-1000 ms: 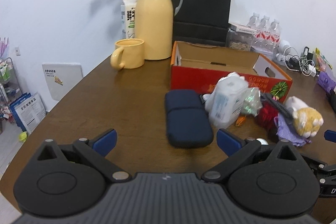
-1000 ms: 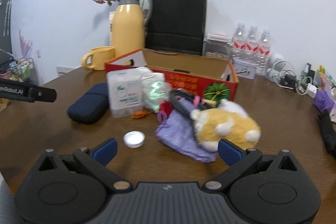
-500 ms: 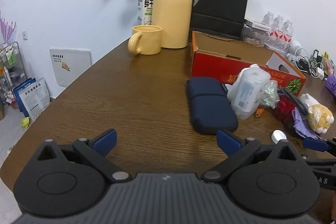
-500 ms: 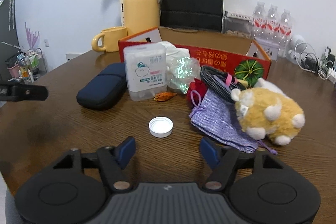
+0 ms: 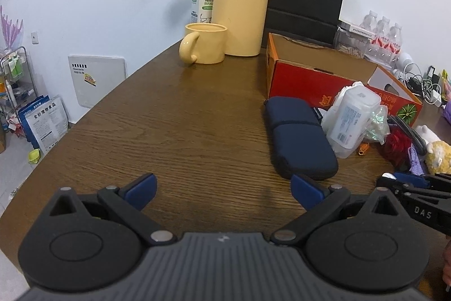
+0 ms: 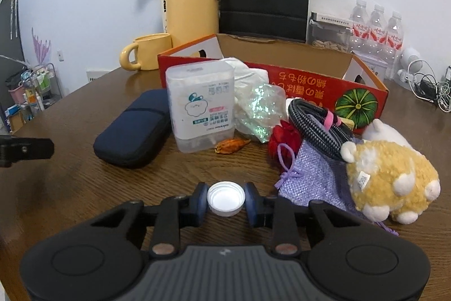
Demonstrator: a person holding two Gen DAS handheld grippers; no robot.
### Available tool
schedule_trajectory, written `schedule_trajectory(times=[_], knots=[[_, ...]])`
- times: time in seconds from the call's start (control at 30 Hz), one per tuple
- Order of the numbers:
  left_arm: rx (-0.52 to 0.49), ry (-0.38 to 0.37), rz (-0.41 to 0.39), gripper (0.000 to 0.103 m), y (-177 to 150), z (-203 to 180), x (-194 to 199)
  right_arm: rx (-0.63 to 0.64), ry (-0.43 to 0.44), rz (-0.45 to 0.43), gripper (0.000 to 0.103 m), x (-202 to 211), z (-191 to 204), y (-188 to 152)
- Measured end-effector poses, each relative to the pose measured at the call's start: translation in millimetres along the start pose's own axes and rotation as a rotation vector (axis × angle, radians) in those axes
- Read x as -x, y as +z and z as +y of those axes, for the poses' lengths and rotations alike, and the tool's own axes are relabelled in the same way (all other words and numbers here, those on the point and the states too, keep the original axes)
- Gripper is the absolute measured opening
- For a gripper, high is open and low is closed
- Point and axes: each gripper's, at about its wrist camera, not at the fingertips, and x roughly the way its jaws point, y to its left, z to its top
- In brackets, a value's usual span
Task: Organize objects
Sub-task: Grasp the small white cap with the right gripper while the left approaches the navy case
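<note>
1. The small round white plastic bottle cap [image 6: 225, 198] lay on the brown wooden table [image 6: 84, 188], squarely between the right gripper [image 6: 225, 200]'s closing blue pads, which stood just beside its rim.
2. The left gripper [image 5: 224, 189], well apart, stayed out of it: fingers spread, empty.

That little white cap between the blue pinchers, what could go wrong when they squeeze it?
The right gripper is closing its jaws around the white cap, which lies flat and open side up on the table.

1. The cap is low and round, so it might squirt out from the pads.
2. The purple pouch and the plush toy lie close on one side, so a lift could snag the pouch.
</note>
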Motion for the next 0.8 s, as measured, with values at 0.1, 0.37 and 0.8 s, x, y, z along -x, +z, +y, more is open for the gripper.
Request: schedule_trajectory(times=[0.1, 0.37, 0.8], knots=[[-0.008, -0.005, 0.008, 0.103, 4, -7, -7, -0.014, -0.001, -0.05, 0.027, 7, -4, 4], [-0.044, -0.015, 0.026, 0.103, 18, -40, -29, -0.008, -0.038, -0.171, 0.027, 17, -13, 22], [-0.072, 0.001, 0.064, 0.103, 47, -79, -91, 0.008, -0.072, -0.308, 0.027, 11, -27, 30]])
